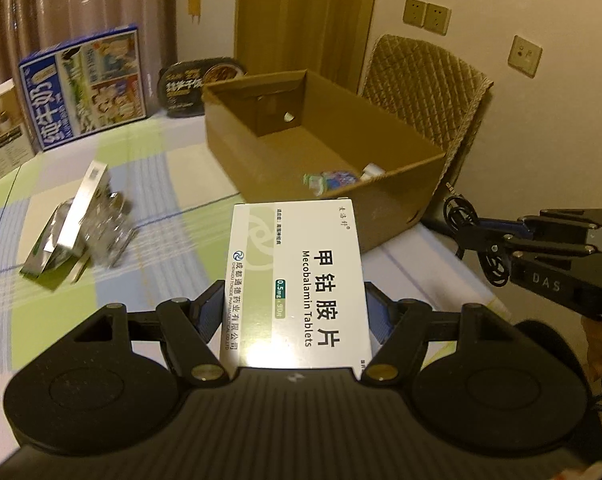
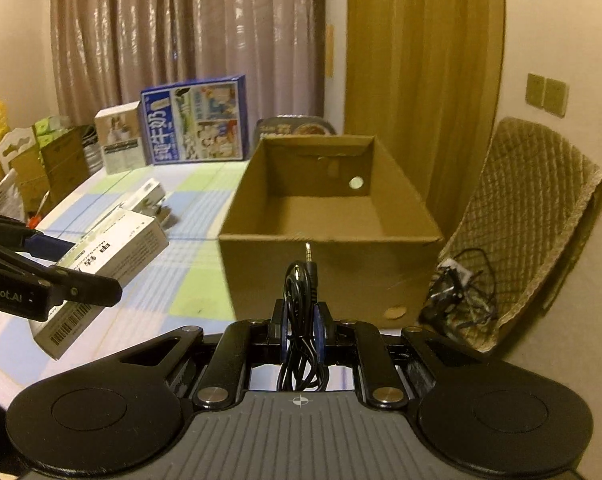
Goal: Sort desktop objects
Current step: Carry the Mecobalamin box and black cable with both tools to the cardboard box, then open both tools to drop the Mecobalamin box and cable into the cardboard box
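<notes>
Pillbox (image 1: pixel 297 280) is sitting clamped across its width in the left gripper (image 1: pixel 297 312), long axis running straight forward along the fingers, far end pointing at the near wall of the carton (image 1: pixel 385 216). Carton is lying dead ahead of both grippers and already holding a few small items at its near end. Right gripper (image 2: pixel 303 316) is pinching a coiled black cable (image 2: pixel 303 308) with jaws nearly closed, jack plug sticking up, aimed at the carton's near wall too. Judging by the views, both loads are hanging just short of the carton rim, not over it yet; the right gripper is looking squarer to the opening. More sorting is waiting left of the carton: a foil pack (image 1: pixel 65 232) and blister strips on the checked cloth (image 1: pixel 173 184).
</notes>
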### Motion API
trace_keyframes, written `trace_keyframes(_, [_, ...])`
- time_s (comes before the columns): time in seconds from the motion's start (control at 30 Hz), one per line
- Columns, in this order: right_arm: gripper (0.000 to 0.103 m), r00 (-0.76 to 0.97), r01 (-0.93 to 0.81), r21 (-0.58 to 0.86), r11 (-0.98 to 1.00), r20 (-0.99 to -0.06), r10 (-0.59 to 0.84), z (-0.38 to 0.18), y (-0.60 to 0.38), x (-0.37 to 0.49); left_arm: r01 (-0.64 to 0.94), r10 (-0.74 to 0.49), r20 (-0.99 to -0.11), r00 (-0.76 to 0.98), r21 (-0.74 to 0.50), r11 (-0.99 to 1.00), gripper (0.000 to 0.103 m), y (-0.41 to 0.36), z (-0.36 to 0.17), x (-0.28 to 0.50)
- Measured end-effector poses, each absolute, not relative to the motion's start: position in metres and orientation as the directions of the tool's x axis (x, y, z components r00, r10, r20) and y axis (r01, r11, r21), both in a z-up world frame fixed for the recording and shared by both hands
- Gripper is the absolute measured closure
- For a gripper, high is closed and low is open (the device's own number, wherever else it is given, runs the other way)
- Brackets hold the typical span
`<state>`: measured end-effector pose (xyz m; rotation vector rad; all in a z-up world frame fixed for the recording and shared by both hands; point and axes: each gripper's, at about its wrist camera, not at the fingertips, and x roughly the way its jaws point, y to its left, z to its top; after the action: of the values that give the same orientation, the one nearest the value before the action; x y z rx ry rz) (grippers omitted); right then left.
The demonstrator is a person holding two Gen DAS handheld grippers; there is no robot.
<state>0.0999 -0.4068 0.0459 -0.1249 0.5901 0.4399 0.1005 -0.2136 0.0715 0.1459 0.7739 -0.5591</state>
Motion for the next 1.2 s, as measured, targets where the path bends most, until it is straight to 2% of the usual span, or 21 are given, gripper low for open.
trace_keyframes(0.63, [0.093, 0.772, -0.446, 0.032, 0.894, -0.491, 0.403, 0.083, -0.42, 0.189, 0.561, -0.462, -0.657, 0.596, -0.072, 0.825, 0.037, -0.288, 0.092, 0.167])
trace_keyframes(1.2, [0.093, 0.75, -0.435, 0.062, 0.898, -0.527, 0.4, 0.057, -0.415, 0.289, 0.535, -0.445, -0.666, 0.599, -0.082, 0.841, 0.037, -0.331, 0.068, 0.251])
